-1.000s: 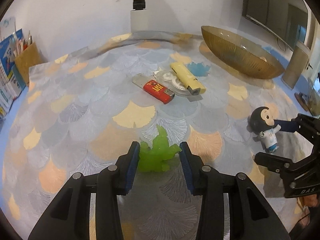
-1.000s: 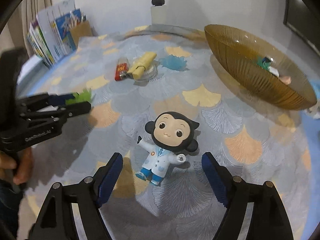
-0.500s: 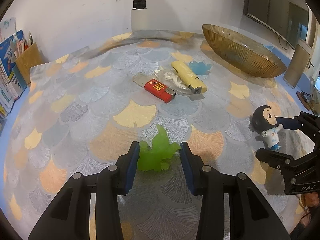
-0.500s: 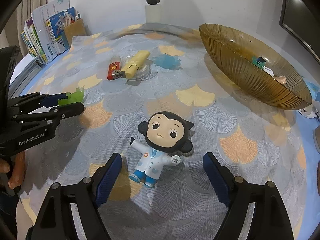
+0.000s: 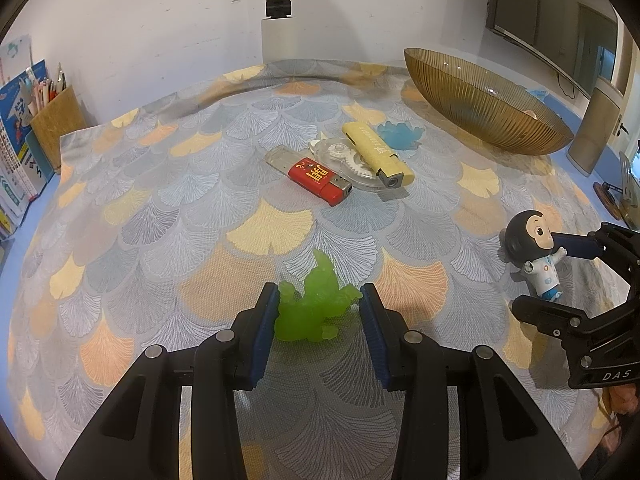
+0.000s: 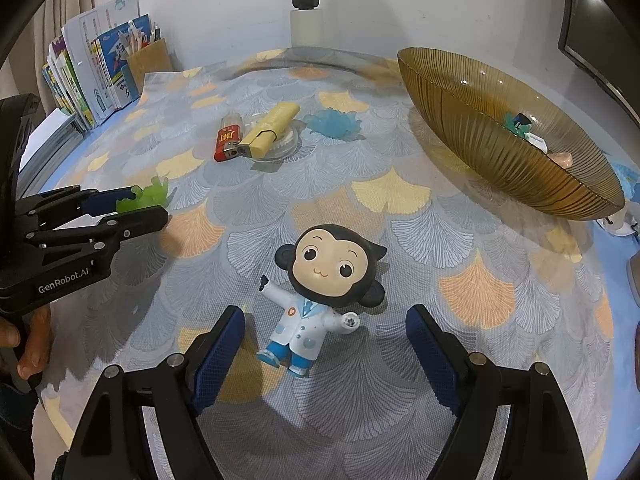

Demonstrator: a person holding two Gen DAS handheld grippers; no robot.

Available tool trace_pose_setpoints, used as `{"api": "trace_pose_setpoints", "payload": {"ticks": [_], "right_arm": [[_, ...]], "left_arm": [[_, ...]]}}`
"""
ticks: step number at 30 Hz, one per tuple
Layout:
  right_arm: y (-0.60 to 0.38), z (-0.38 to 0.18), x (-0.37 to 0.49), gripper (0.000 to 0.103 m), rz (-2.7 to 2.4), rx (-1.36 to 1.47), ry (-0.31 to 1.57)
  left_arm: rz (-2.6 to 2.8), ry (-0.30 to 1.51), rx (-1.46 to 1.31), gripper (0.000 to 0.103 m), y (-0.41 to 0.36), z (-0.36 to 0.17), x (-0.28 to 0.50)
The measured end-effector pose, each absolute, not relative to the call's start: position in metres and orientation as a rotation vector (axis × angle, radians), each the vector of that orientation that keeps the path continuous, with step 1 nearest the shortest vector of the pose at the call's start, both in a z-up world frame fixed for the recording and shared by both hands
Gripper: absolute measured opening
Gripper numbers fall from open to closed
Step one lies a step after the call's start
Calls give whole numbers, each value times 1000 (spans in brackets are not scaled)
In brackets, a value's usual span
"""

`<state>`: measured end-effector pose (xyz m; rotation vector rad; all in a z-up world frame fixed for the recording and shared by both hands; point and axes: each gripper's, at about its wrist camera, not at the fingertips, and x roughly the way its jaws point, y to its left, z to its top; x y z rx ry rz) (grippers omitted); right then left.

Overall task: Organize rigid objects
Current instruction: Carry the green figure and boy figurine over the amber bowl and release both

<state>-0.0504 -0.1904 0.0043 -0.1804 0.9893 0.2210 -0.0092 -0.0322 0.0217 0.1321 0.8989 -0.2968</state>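
Note:
My left gripper (image 5: 319, 322) is shut on a translucent green figure (image 5: 312, 306), which also shows in the right wrist view (image 6: 146, 196). My right gripper (image 6: 325, 346) is open around a monkey figurine in a white coat (image 6: 320, 284), its pads apart from it; the figurine stands on the cloth and shows in the left wrist view (image 5: 534, 254). An amber ribbed glass bowl (image 6: 500, 136) holding a few small items sits at the back right. A red lighter (image 5: 318, 178), a yellow lighter (image 5: 378, 154), a clear tape dispenser (image 5: 344, 158) and a blue translucent piece (image 5: 400, 134) lie mid-table.
A patterned cloth (image 5: 160, 208) covers the table. Books (image 6: 80, 76) and a pencil holder (image 6: 148, 60) stand at the back left. A white post (image 5: 279, 12) stands at the back edge. A tan block (image 5: 596, 136) stands at far right.
Both grippers have risen slightly with the view widening. The left gripper keeps its grip on the green figure. The right jaws stay open around the monkey figurine.

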Motion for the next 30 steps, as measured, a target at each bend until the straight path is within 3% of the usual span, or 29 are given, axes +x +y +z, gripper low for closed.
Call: {"api": "trace_pose_setpoints", "payload": {"ticks": [17, 18, 22, 30], "right_arm": [[-195, 4, -43, 82, 187, -156, 1005], [-197, 5, -42, 81, 178, -144, 1008], [-194, 9, -41, 48, 135, -142, 1000], [-206, 20, -48, 48, 215, -1, 1000]], "left_arm": [[-296, 897, 134, 38, -33, 21, -10], [-297, 897, 133, 38, -33, 21, -10], [-295, 896, 136, 38, -33, 21, -10], [-325, 873, 121, 36, -34, 26, -12]]}}
